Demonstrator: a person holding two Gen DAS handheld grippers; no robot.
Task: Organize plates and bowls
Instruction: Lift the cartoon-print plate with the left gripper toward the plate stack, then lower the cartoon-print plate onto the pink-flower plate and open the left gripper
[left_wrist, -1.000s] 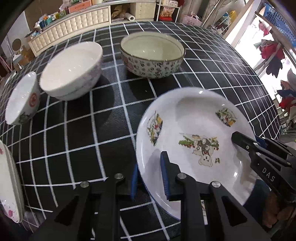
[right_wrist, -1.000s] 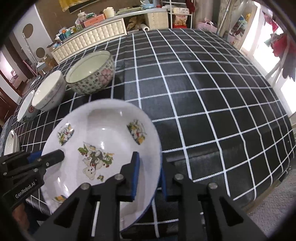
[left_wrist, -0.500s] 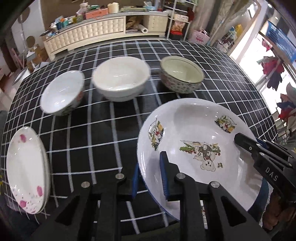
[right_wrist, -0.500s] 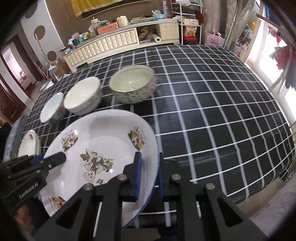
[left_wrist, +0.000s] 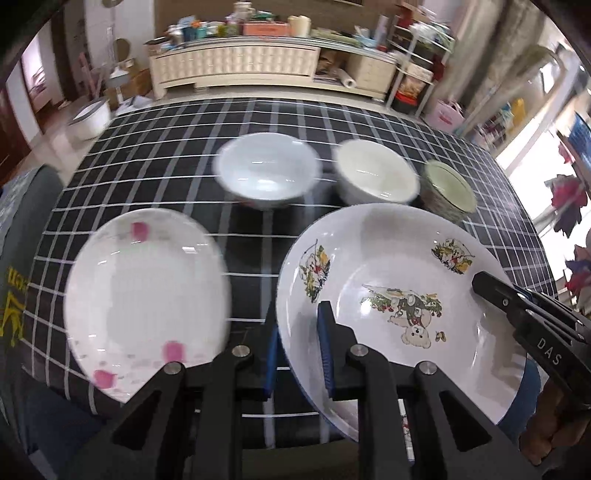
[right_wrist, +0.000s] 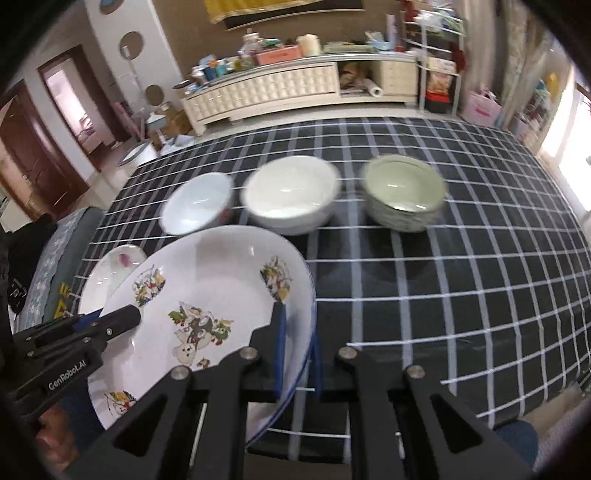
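A living room with a cream sideboard (right_wrist: 266, 92) backs a table draped in a black, white-gridded cloth (right_wrist: 461, 280), where both tongs carry a large white plate printed with cartoon bears (left_wrist: 399, 295) clear of the surface. The left gripper (left_wrist: 297, 354) clamps the plate's near-left rim, blue pads on either side; the right gripper (right_wrist: 297, 354) pinches the opposite rim likewise. Just left of the left tongs lies a white oval plate with pink squares (left_wrist: 146, 295), seemingly the stacking target. Beyond the tongs, three bowls stand in a row, unstacked: a small white bowl (left_wrist: 267, 170), a cream bowl (left_wrist: 375, 173) and a green-lined patterned bowl (left_wrist: 448, 190). The job looks barely begun: one plate is in the air, no stack is formed, the bowls await nesting. Open cloth spreads to the right of the right tongs, while the oval plate sits close to the table's near-left edge, leaving little margin there.
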